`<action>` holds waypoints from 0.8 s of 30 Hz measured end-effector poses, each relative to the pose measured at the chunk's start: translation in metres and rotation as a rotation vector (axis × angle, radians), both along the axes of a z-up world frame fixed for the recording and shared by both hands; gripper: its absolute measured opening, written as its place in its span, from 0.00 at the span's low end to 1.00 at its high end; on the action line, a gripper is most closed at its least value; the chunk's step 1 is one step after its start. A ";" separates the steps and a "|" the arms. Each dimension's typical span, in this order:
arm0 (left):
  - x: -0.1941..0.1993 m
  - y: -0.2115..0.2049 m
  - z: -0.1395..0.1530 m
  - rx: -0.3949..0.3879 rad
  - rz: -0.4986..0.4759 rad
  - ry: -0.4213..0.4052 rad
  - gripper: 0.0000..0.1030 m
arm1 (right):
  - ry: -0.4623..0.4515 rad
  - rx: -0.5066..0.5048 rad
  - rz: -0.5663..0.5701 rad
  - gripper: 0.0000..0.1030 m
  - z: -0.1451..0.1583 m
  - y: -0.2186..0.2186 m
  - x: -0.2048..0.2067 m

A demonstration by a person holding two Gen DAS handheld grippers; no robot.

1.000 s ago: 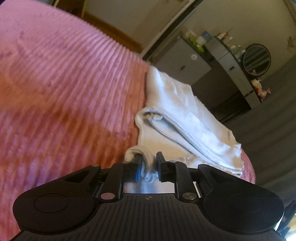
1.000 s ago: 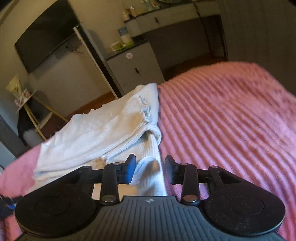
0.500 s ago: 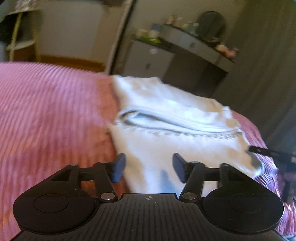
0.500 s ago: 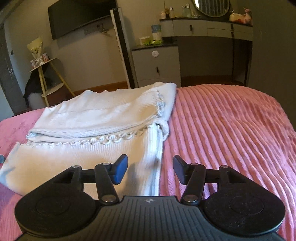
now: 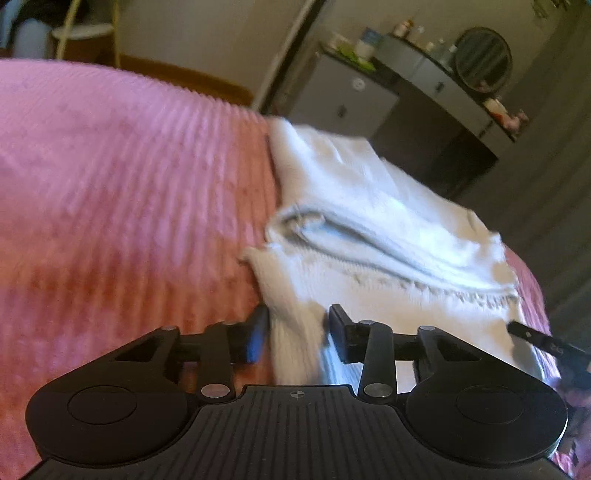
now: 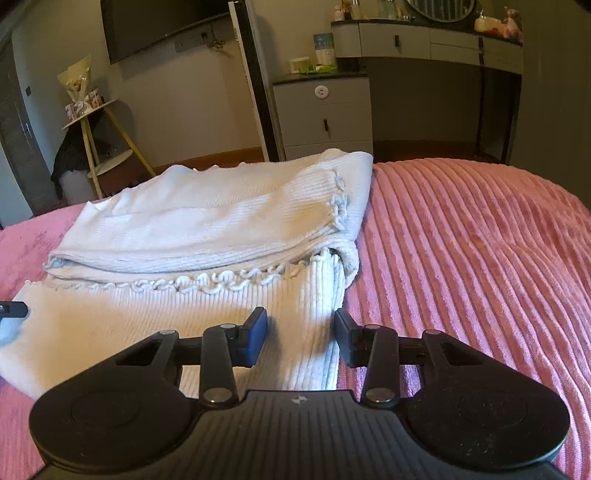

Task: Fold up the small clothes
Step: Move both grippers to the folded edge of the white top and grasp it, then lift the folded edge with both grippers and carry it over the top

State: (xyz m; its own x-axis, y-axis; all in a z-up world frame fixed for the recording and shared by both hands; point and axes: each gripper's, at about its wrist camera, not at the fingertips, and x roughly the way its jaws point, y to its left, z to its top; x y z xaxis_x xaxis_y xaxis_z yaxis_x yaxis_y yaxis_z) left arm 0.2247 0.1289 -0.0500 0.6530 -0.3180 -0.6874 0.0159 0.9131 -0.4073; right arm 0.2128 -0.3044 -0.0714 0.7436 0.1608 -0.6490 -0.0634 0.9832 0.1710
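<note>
A white ribbed knit garment (image 6: 207,236) lies partly folded on a pink ribbed bedspread (image 6: 472,258), at the bed's far edge. Its upper half is doubled over, forming a thick fold across the middle; a scalloped trim (image 6: 207,282) runs along the edge just below that fold. The near, single-layer portion lies flat toward both cameras.

Left gripper (image 5: 297,334): positioned at the near left corner of the garment (image 5: 369,221). Its jaws are closing, with a ridge of the cloth's edge standing between them. The fingers do not visibly press the fabric; a gap shows on each side, though the frame is motion-blurred. The bedspread (image 5: 110,184) fills the view to the left.

Right gripper (image 6: 300,339): positioned at the near right corner of the garment. Its jaws are closing, straddling the right edge strip of cloth. The fingers (image 6: 255,338) stand clear of the fabric on both sides.

Each gripper's tip appears at the border of the other's view, at the opposite near corner of the garment.

Background, beyond the bed: a grey cabinet (image 6: 325,114), a dressing table (image 6: 428,40) with a round mirror (image 5: 482,61), a wall-mounted television (image 6: 159,26), and a yellow-legged stand (image 6: 99,144) at far left.
</note>
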 end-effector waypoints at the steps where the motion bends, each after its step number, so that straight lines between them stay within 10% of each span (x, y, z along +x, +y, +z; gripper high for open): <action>1: -0.002 0.001 0.004 0.021 0.010 -0.021 0.46 | -0.001 0.009 -0.001 0.38 0.000 -0.002 0.001; 7: 0.005 0.009 -0.008 -0.073 -0.023 0.038 0.44 | -0.030 -0.012 0.002 0.11 0.001 0.002 -0.002; 13: 0.002 0.005 0.000 -0.064 0.002 0.008 0.15 | -0.086 0.007 0.033 0.08 0.011 0.004 -0.016; 24: -0.003 -0.022 0.016 0.013 -0.091 -0.098 0.15 | -0.035 0.026 0.041 0.12 0.006 0.001 -0.013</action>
State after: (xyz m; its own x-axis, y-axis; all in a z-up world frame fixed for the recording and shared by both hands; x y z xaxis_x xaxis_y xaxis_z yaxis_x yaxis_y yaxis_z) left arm 0.2212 0.1069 -0.0338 0.6860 -0.3705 -0.6262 0.1382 0.9113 -0.3878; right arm 0.1997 -0.3030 -0.0656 0.7580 0.2084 -0.6181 -0.1100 0.9749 0.1938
